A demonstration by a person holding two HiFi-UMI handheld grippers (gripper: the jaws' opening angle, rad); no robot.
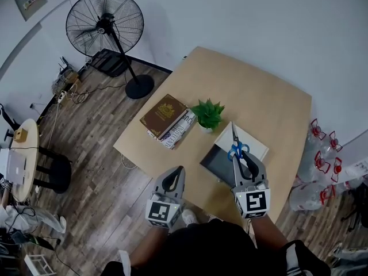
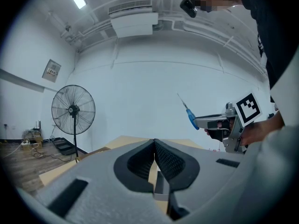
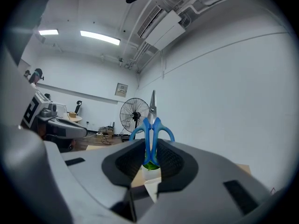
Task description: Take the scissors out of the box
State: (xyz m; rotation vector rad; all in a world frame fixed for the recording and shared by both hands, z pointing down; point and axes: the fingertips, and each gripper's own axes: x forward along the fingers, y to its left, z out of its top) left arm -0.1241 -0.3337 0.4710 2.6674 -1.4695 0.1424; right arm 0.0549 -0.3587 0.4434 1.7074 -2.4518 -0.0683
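Blue-handled scissors [image 1: 236, 148] are held up in the air above the open grey box [image 1: 221, 164], blades pointing away from me. My right gripper [image 1: 240, 156] is shut on the scissors' handles; in the right gripper view the scissors [image 3: 150, 133] stand upright between the pads, tips up. The box's white lid [image 1: 253, 145] leans open behind it on the wooden table [image 1: 270, 105]. My left gripper [image 1: 176, 176] hovers at the table's near edge, left of the box, jaws closed with nothing between them. The left gripper view shows the scissors [image 2: 188, 113] off to the right.
A small green potted plant [image 1: 207, 115] stands just left of the box, and a stack of books [image 1: 167, 119] lies beside it. A standing fan [image 1: 104, 25] is on the floor beyond the table's left corner. Plastic bags [image 1: 322, 168] sit at the right.
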